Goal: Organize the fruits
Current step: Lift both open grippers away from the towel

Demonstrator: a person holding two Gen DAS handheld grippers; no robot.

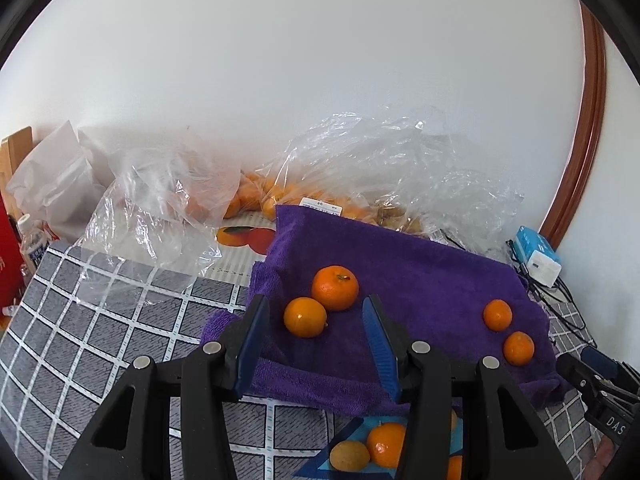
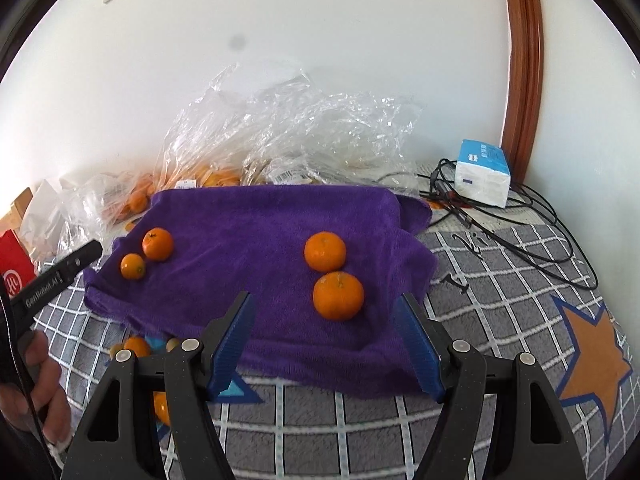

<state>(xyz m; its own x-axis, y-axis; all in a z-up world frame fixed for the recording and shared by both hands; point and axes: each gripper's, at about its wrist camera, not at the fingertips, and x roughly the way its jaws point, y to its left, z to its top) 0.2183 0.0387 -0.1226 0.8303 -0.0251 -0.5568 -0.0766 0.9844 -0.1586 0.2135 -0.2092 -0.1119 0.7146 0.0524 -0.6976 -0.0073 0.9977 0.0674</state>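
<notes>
A purple towel [image 1: 400, 264] [image 2: 260, 224] lies on the checked cloth with two pairs of oranges on it. In the left wrist view my left gripper [image 1: 316, 304] is open and empty, its fingers either side of a small orange [image 1: 305, 317] with a bigger orange [image 1: 335, 288] just behind. Two more oranges [image 1: 497, 314] [image 1: 518, 348] lie at the towel's right. In the right wrist view my right gripper [image 2: 326, 300] is open and empty, just in front of one orange [image 2: 338, 295] with another [image 2: 325, 251] behind it. The left pair [image 2: 157, 243] [image 2: 133, 266] shows there too.
Several loose fruits [image 1: 384, 442] [image 2: 136, 346] lie on the checked cloth [image 1: 120, 320] in front of the towel. Clear plastic bags [image 1: 360, 168] [image 2: 288, 132] with more oranges stand at the back by the wall. A tissue pack [image 2: 482, 172] and black cables [image 2: 520, 216] lie at the right.
</notes>
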